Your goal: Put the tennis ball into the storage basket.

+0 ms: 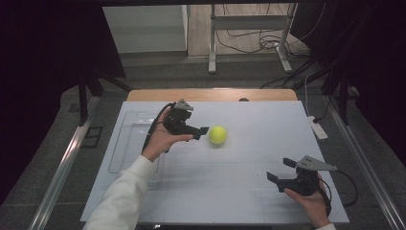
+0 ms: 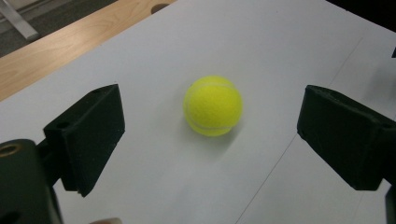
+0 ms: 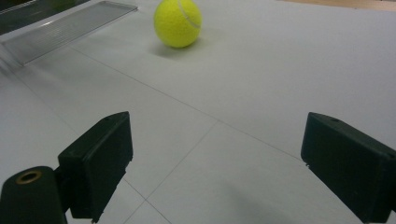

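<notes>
Yellow tennis ball (image 1: 218,134) resting on white sheet (image 1: 249,191) over wooden tabletop (image 1: 210,94), roughly mid-sheet, toward the far side. In left gripper view, ball (image 2: 213,105) sitting ahead of the jaws, centred between them, not touched by either. Left tongs (image 1: 204,130) spread wide, held in left hand (image 1: 160,139), white sleeve (image 1: 122,196) coming in from bottom; tip just beside the ball's left, small gap visible from high view. Right tongs (image 1: 280,169) also spread wide, nothing between jaws, held low by right hand (image 1: 311,203) near the front right part of sheet, well apart from ball. In right gripper view, ball (image 3: 178,22) far off at top, left of centre; thin seam lines crossing the sheet under the jaws. Clear plastic tray (image 1: 125,143) lying flat along the sheet's left side, behind and under the left hand; its edge (image 3: 70,28) seen left of ball in right gripper view. White power strip (image 1: 318,127) off the sheet's right edge. Cables on floor beyond tabletop.
</notes>
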Demonstrator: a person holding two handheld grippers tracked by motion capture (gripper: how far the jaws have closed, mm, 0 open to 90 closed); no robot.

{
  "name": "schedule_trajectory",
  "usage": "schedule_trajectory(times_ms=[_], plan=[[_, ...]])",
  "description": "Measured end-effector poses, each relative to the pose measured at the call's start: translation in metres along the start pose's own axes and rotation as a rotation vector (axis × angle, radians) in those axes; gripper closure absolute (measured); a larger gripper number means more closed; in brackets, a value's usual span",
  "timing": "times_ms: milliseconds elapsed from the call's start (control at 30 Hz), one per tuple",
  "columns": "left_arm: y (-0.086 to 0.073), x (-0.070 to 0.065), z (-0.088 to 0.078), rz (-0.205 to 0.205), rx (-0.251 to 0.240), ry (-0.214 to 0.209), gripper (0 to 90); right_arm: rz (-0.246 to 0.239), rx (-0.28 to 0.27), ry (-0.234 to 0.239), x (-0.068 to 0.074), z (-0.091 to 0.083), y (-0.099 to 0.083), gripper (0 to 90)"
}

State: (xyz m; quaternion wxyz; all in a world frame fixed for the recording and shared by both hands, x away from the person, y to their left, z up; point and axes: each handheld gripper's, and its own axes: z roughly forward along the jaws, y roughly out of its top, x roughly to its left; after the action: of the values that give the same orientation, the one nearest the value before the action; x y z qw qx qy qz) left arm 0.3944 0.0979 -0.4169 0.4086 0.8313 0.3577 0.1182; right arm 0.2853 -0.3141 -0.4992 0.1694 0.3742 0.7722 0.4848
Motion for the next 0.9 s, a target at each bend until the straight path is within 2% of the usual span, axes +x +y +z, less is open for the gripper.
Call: schedule_trajectory(times_ms=[500, 900], plan=[[0.011, 0.004, 0.015, -0.013, 0.024, -0.004, 8.5, -0.006, 0.004, -0.005, 0.000, 0.000, -0.001, 9.1], [0.017, 0.004, 0.027, -0.007, 0.044, -0.014, 8.5, -0.004, 0.007, -0.005, 0.000, 0.000, -0.001, 9.1]])
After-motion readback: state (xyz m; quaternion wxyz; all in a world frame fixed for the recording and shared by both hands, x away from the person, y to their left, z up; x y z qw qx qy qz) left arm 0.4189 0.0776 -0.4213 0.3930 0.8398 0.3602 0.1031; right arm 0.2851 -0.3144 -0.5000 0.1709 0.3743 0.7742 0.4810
